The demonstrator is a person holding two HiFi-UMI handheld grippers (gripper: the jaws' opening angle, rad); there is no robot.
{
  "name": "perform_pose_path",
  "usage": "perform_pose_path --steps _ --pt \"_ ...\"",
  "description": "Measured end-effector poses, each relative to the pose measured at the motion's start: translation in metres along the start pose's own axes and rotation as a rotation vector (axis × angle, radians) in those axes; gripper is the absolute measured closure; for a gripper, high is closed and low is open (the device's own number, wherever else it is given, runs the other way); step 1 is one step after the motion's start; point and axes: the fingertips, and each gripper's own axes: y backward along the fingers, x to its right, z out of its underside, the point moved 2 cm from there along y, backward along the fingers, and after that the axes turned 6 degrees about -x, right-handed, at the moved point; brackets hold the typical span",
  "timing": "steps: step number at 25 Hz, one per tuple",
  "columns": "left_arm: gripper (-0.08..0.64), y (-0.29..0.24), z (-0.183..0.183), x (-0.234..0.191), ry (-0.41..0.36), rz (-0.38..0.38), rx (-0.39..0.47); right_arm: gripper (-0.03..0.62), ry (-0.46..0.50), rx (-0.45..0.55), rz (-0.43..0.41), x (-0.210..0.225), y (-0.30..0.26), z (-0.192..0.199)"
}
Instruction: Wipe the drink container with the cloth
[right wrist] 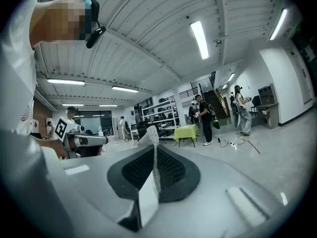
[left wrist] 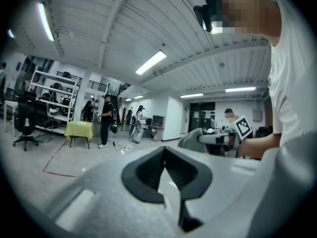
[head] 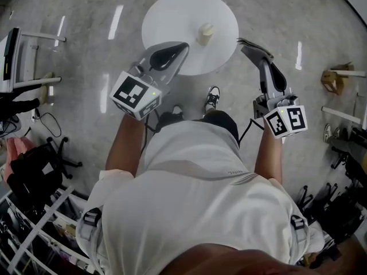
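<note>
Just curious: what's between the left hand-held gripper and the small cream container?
Only bare round white table separates left hand-held gripper from small cream container, per head view.

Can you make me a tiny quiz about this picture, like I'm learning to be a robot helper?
1. What does the right gripper hold? A) cloth B) cup C) nothing
2. True or false: the container stands on the table.
3. Fill in: the table is ____ in shape.
Key: 1 A. 2 true. 3 round.
</note>
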Motion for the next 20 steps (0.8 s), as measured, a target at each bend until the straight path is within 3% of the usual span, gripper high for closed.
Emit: perform_pose_path --steps 5,9,16,20 --pt "0.558 -0.072 -0.001 -0.027 0.013 -0.052 -0.022 0.575 0.007 -0.043 -0.12 0.062 -0.049 0.0" --pt "0.558 -0.107 0.017 -0.05 0.047 -0.101 -0.049 0.575 -0.006 -0.11 -0.214 0.085 -0.083 0.019" --pt "0.558 -0.098 0.052 -0.108 0.075 -0.101 -0.08 0.575 0.043 -0.227 -0.373 0.021 -0.146 0.075" --pt "0.558 -0.129 0.09 -0.123 0.06 -0.015 -0.179 0.575 0.042 -0.302 -0.346 0.016 -0.166 0.117"
